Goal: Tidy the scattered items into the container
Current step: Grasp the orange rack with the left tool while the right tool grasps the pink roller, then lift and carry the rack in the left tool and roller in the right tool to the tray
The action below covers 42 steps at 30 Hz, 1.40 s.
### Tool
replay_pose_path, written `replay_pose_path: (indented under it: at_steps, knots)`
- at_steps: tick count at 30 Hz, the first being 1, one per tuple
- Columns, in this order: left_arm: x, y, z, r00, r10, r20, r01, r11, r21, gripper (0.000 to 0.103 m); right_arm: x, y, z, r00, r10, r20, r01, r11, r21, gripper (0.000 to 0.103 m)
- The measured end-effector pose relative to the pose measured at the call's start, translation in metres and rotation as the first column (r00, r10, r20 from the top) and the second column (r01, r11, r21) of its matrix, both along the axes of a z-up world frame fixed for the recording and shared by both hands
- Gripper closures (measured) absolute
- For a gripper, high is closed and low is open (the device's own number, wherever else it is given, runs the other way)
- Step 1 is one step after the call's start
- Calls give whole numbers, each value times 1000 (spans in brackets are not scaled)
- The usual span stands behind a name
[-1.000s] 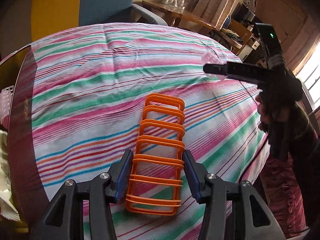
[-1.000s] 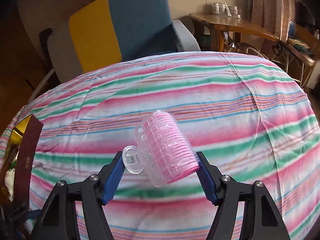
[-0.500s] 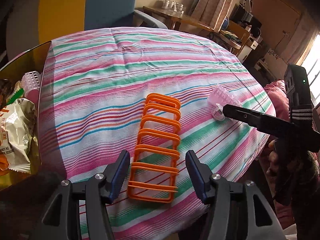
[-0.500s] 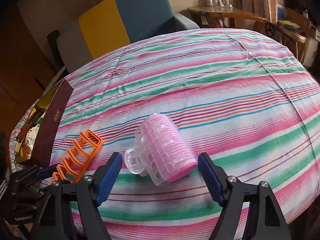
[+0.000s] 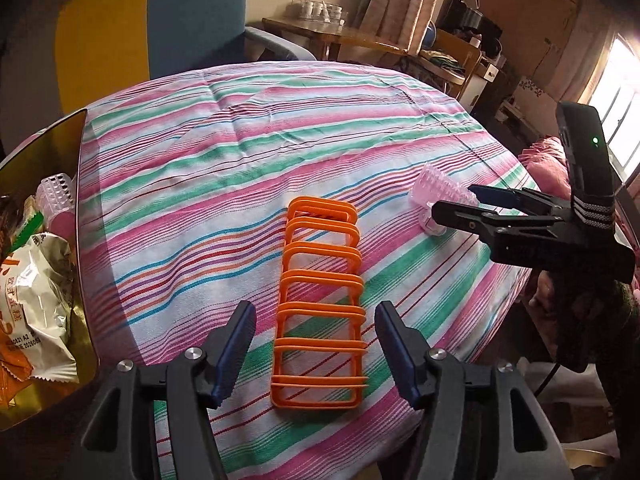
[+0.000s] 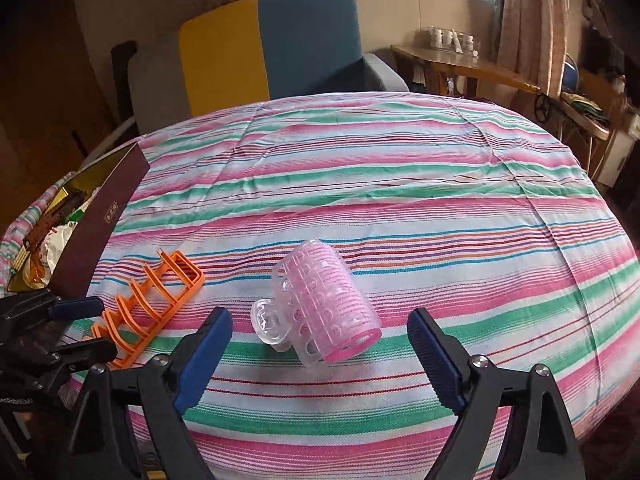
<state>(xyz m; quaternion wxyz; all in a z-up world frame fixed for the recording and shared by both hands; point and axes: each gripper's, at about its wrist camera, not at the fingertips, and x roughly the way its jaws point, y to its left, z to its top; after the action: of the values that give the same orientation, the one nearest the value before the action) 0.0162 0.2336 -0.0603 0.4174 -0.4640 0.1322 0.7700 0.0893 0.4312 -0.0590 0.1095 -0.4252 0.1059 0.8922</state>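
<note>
Orange rack (image 5: 320, 300) lies flat between our left gripper's (image 5: 316, 344) wide jaws, which have just been opening; the pink roller (image 6: 320, 300) rests between our right gripper's (image 6: 320, 344) spread jaws. Next we must close and carry both to the box (image 6: 100, 216) on the left.

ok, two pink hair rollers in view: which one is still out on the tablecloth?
The pink hair roller lying on its side between the right gripper's open jaws, right of the orange rack. The other roller already sits in the box.

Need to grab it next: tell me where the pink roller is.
The pink roller lies on the striped cloth between the open right gripper fingers, right of the orange rack.
</note>
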Motion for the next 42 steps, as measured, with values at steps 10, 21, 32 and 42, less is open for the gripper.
replay_pose_path:
  at_steps: [10,21,32,42]
  knots:
    - [-4,7,-8,1000,-16,18,16,1000,-19,40,-13,3,-20,999,36,19,-36,999,9,27]
    - [-4,20,-5,997,-72,-14,71,997,-36,40,-4,0,-20,1000,-6,-10,6,1000,3,35]
    - [-4,8,-9,1000,17,-24,-17,999,-30,52,-2,-4,-20,999,-37,-31,36,999,-40,20]
    - [-6,-9,-4,997,80,19,-80,997,8,42,15,1,-16,994,-79,-79,71,992,-104,20]
